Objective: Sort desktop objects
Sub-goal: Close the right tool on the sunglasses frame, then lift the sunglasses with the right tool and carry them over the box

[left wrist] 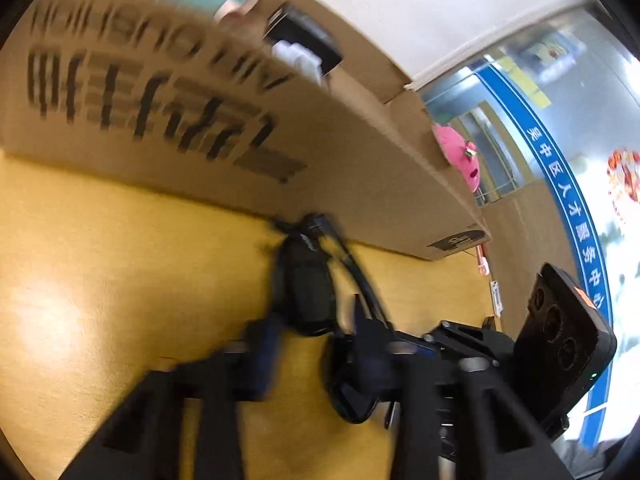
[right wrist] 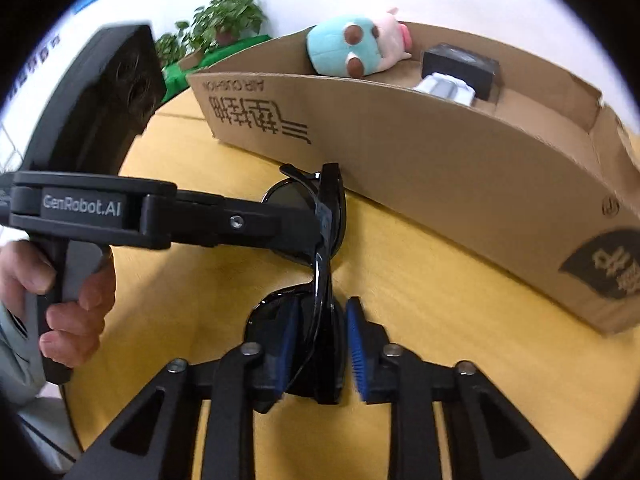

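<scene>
Black sunglasses (right wrist: 320, 280) just before the cardboard box (right wrist: 440, 168) sit between the right gripper (right wrist: 322, 340)'s parted blue pads, while the left gripper (right wrist: 324, 220) clamps their far lens, seemingly steadying them for boxing.

Black sunglasses (right wrist: 320, 280), glossy frame, dark lenses, folded, standing on edge over the yellow table (right wrist: 420, 320), right next to the long side of the cardboard box (right wrist: 440, 168). Far lens end clamped in left gripper (right wrist: 326, 216); near lens sits between right gripper (right wrist: 320, 344) blue pads, which look slightly apart. Box open-topped, printed black text; holds teal-pink plush toy (right wrist: 356, 50), small black box (right wrist: 460, 68), white item (right wrist: 444, 88). Left view too blurred to confirm contact.
</scene>
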### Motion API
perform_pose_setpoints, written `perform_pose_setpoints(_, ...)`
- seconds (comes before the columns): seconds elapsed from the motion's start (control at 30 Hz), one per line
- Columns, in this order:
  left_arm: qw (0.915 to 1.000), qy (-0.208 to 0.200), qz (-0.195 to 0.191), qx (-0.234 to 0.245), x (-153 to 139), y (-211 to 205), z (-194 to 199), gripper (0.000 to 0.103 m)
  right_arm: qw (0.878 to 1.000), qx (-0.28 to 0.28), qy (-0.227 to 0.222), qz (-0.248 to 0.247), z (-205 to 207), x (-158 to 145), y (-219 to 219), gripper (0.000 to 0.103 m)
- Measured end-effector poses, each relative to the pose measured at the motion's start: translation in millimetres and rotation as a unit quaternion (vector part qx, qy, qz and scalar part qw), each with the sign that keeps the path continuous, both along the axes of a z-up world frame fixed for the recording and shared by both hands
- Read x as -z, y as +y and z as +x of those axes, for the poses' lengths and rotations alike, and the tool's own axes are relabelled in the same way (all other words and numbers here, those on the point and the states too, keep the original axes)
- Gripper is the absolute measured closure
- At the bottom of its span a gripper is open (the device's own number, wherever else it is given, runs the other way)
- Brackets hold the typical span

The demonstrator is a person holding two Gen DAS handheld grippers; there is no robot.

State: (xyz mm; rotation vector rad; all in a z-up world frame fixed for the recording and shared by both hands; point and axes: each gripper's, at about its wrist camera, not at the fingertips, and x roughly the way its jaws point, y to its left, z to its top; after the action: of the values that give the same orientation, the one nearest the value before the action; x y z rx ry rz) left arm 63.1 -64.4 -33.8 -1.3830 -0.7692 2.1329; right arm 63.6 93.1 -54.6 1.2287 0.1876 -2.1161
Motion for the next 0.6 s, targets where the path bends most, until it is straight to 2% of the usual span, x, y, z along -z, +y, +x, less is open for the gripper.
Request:
perform_pose_setpoints(0.07, 0.9996, -0.008, 0.026, -0.001, 3.9, -1.6, -1.6, 0.081, 1.0, 0.004, -0.009, -0.014, 1.8, -1.4, 2.5, 0.09)
perform_pose_setpoints(0.17, 0.9996, 0.005, 0.028, 0.004, -4.4, 1.4, 0.3, 0.087, 1.0, 0.011, -0.011, -0.019, 4.9, -2.5, 4.6, 0.09)
perform_pose_setpoints(0.23, 0.9988, 0.011, 0.047, 0.013, -11.9, 2.8, 0.5, 0.091, 0.999, 0.018, -0.022, -0.037, 3.1, -3.5, 10.2, 0.091)
perform_pose_setpoints(0.37, 0.9987, 0.03, 0.035, 0.022, -33.0, 9.9, 0.0, 0.092, 0.998, 0.025, -0.014, -0.055, 5.8, -15.3, 15.6, 0.092)
perform_pose_setpoints(0.6, 0.9956, 0.07, 0.047, 0.041, -79.4, 25.3, -7.4, 0.092, 0.995, 0.034, 0.011, -0.095, 8.7, -50.5, 32.2, 0.092)
